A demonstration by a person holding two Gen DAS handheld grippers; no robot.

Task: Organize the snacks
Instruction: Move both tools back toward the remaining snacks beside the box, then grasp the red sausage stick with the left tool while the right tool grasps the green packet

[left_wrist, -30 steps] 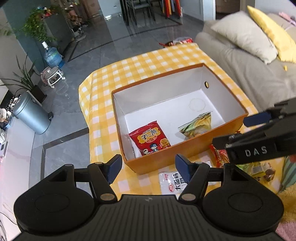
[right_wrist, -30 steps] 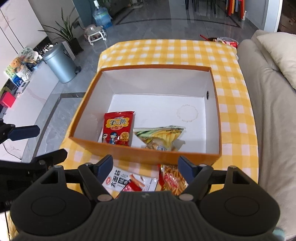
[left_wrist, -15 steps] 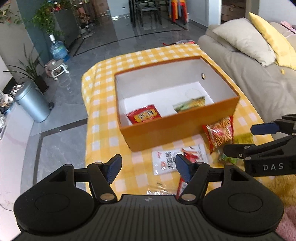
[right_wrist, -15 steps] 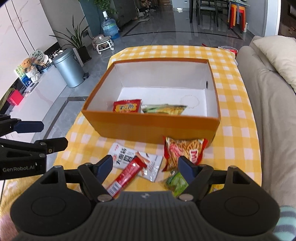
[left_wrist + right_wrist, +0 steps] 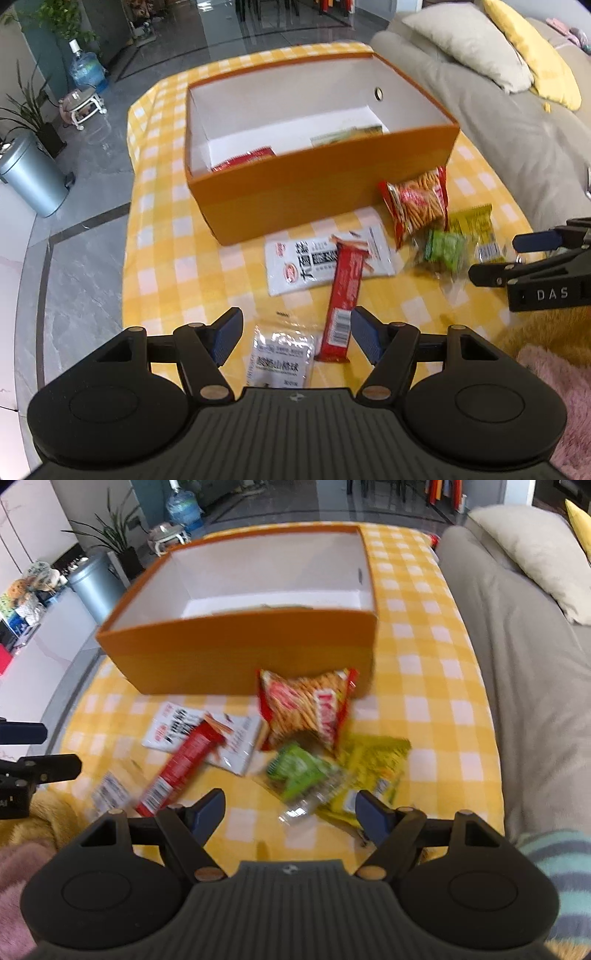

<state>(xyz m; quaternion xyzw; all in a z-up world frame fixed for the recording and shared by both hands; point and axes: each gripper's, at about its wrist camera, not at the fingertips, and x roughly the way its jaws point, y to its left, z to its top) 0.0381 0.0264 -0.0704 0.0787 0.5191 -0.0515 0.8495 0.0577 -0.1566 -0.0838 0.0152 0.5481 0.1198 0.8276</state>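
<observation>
Your left hand-held gripper [image 5: 295, 338]: jaws apart, nothing gripped; clear sachet [image 5: 282, 360] and red bar [image 5: 343, 291] lie just ahead. Right hand-held gripper [image 5: 290, 812]: released; green pkt [image 5: 301, 771] ahead, orange box [image 5: 240, 646] beyond on table [image 5: 424, 686].

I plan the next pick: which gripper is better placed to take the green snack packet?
Right. The right gripper stands open just before the green packet; the left gripper faces the red bar instead.

Home living room: grey sofa [image 5: 517, 122] with cushions [image 5: 469, 40], yellow-checked tablecloth [image 5: 166, 258], potted plant [image 5: 26, 110], water bottle [image 5: 86, 70], bin [image 5: 29, 173], polished tile floor [image 5: 85, 288].
</observation>
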